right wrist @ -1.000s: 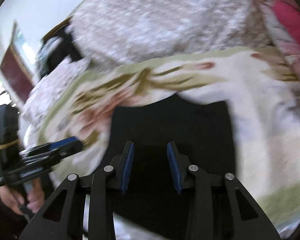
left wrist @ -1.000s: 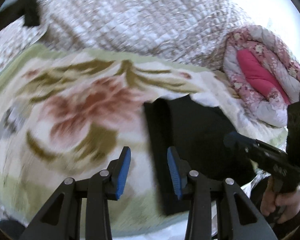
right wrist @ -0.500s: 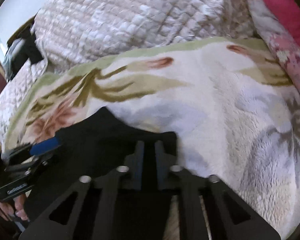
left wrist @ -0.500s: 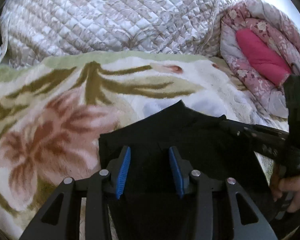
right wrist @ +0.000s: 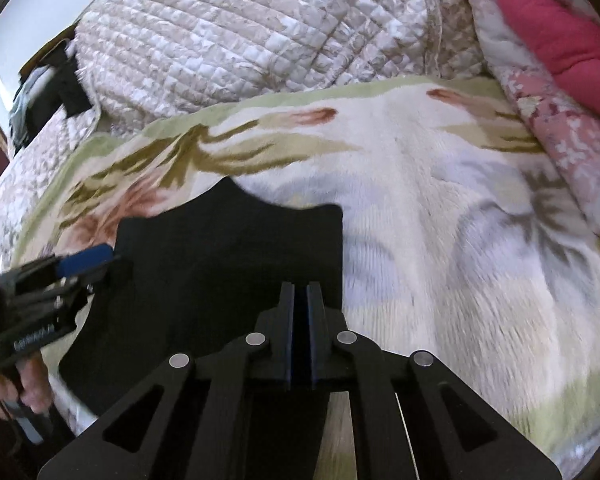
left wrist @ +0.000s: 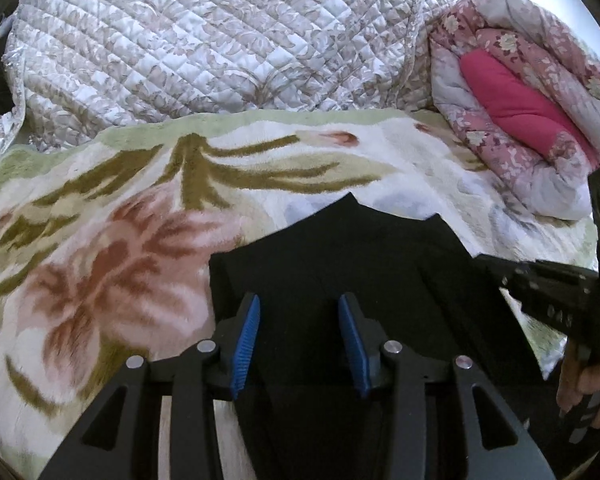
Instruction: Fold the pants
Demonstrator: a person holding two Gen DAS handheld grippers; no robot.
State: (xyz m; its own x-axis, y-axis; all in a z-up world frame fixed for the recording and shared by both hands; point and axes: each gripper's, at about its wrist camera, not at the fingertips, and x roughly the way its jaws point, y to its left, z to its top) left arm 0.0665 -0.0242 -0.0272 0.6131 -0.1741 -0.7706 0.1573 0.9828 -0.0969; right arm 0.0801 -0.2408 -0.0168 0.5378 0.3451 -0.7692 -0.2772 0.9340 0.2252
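Black pants lie on a floral blanket at the bed's near edge. My left gripper hovers over their left part, open, its blue pads apart with black cloth under and between them. My right gripper is shut on the right edge of the pants, its pads together with cloth pinched between. The left wrist view shows the right gripper at the cloth's right edge, with a hand on its handle. In the right wrist view the left gripper sits at the pants' left edge.
A quilted beige cover is heaped behind the blanket. A rolled pink floral quilt lies at the far right. The blanket stretches to the right of the pants. A strip of wooden floor shows below the bed edge.
My left gripper has moved from over the blanket to over the pants' left part. My right gripper has moved to the pants' right edge and shut on it.
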